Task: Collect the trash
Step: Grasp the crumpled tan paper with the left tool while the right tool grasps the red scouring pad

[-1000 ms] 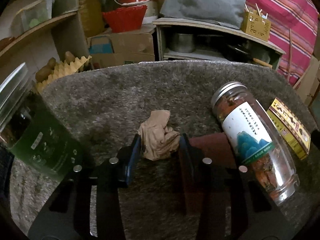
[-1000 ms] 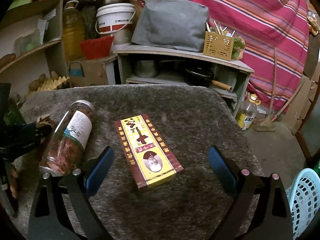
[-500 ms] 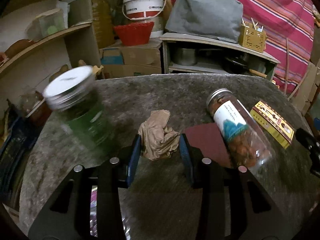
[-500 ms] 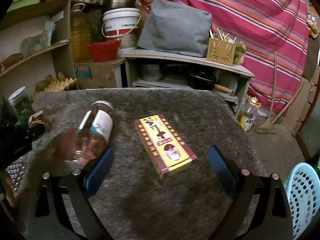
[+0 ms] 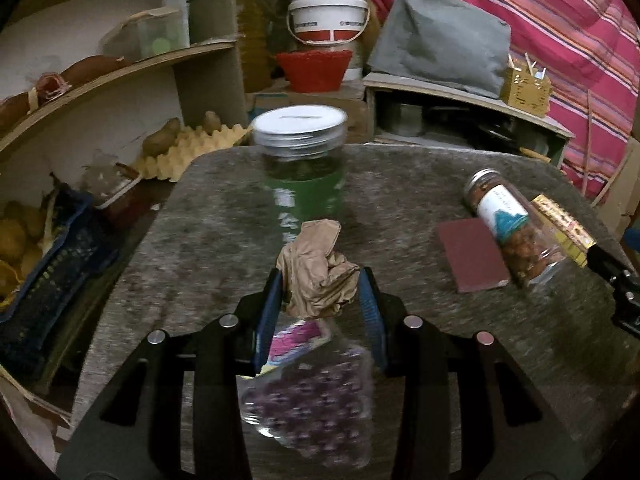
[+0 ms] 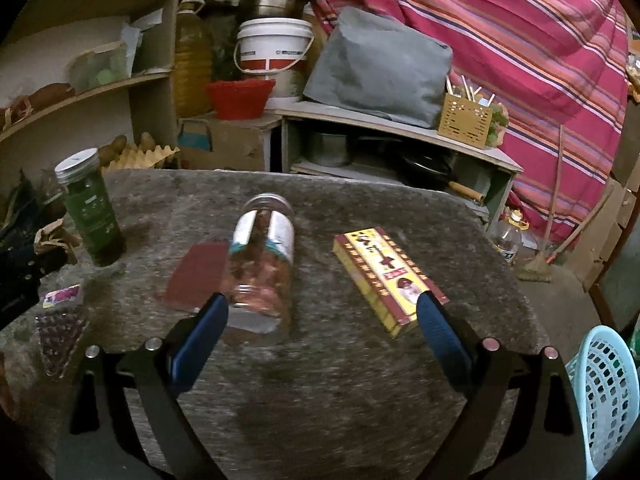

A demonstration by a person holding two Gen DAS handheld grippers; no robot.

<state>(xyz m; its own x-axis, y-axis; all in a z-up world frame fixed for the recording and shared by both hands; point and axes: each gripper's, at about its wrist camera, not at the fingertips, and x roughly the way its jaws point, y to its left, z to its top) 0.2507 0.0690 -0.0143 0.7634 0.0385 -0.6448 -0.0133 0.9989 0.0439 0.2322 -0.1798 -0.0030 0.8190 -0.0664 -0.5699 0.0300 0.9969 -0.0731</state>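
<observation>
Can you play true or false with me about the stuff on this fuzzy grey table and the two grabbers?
1. The left gripper squeezes a crumpled tan paper wad. True.
2. The green-labelled jar with a silver lid lies on its side. False: it stands upright.
3. The right gripper holds the yellow and red flat box. False: its jaws are open and empty.
4. The clear jar with a white and blue label lies on its side. True.
5. A pale blue plastic basket sits on the table. False: it sits off the table's edge.
</observation>
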